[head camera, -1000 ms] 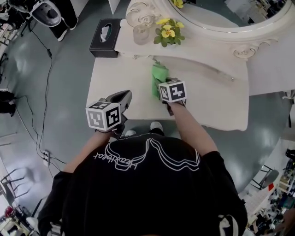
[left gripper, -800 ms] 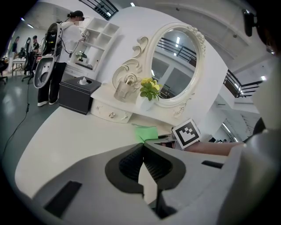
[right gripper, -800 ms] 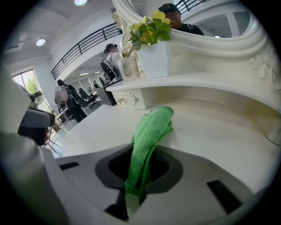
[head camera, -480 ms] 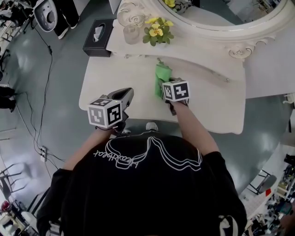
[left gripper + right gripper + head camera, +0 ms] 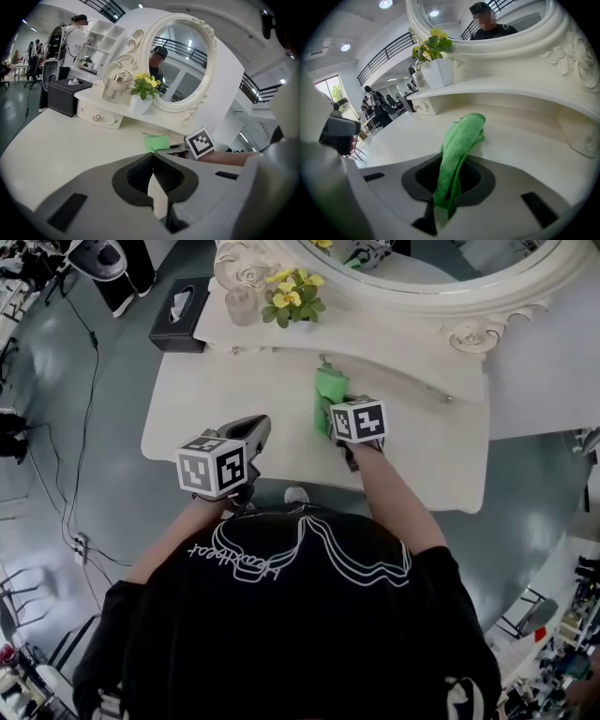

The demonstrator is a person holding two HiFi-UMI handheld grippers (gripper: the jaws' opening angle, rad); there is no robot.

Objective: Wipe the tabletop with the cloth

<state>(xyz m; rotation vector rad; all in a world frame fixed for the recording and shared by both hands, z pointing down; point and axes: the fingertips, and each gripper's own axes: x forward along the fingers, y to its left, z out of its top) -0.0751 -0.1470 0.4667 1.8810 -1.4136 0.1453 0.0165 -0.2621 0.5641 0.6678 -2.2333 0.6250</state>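
A green cloth (image 5: 328, 395) lies bunched on the white tabletop (image 5: 234, 390) and is pinched in my right gripper (image 5: 330, 423), whose jaws are shut on it. In the right gripper view the green cloth (image 5: 457, 150) runs from between the jaws (image 5: 447, 187) forward onto the tabletop (image 5: 525, 136). My left gripper (image 5: 255, 432) is held over the table's near edge, left of the cloth, shut with nothing in it. In the left gripper view the shut jaws (image 5: 153, 171) point toward the cloth (image 5: 157, 142) and the right gripper's marker cube (image 5: 200, 143).
A round mirror (image 5: 450, 277) in an ornate white frame stands at the back on a raised shelf (image 5: 375, 343). A potted yellow flower (image 5: 292, 296), a glass ornament (image 5: 240, 304) and a black tissue box (image 5: 178, 313) sit at the back left. A cable (image 5: 89, 409) runs across the floor at the left.
The head view has shifted, so the table and shelf objects slide left and up in frame. The right gripper stays shut on the cloth, and the left gripper stays by the near edge.
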